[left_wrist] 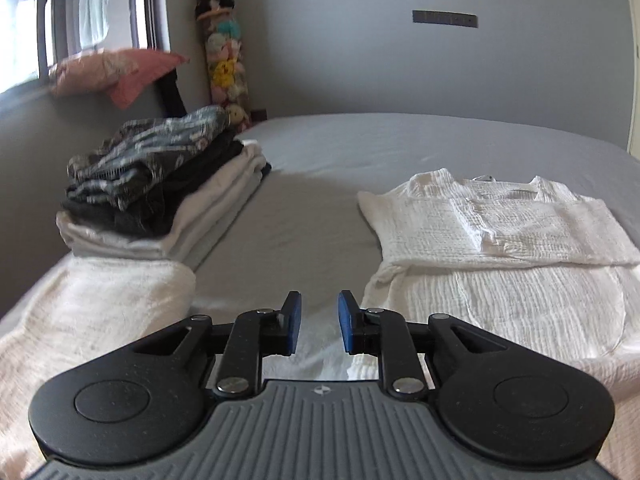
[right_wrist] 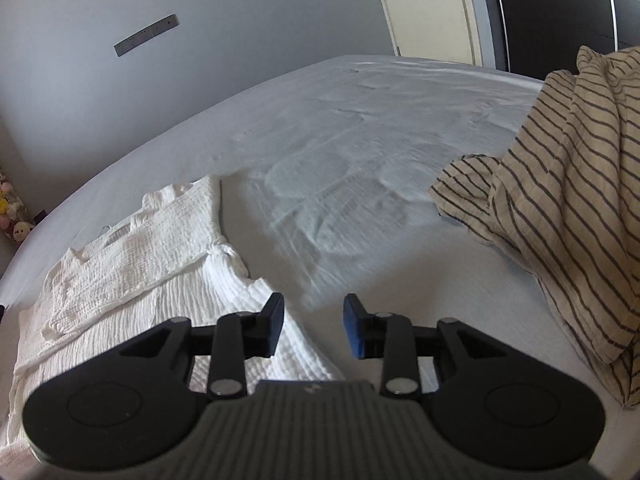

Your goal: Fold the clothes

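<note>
A white crinkled shirt (left_wrist: 500, 248) lies flat on the grey bed (left_wrist: 320, 184), sleeves folded in over its chest. It also shows in the right wrist view (right_wrist: 152, 264). My left gripper (left_wrist: 319, 326) is open and empty, just above the bed by the shirt's left lower edge. My right gripper (right_wrist: 313, 330) is open and empty, over the shirt's right lower edge; its left finger (right_wrist: 274, 330) hangs above the white cloth. A stack of folded clothes (left_wrist: 160, 200) sits at the left.
A striped beige garment (right_wrist: 560, 216) lies heaped on the bed at the right. A white towel-like cloth (left_wrist: 96, 308) lies under the stack at the near left. A pink pillow (left_wrist: 116, 72) and a column of plush toys (left_wrist: 224, 52) stand by the wall.
</note>
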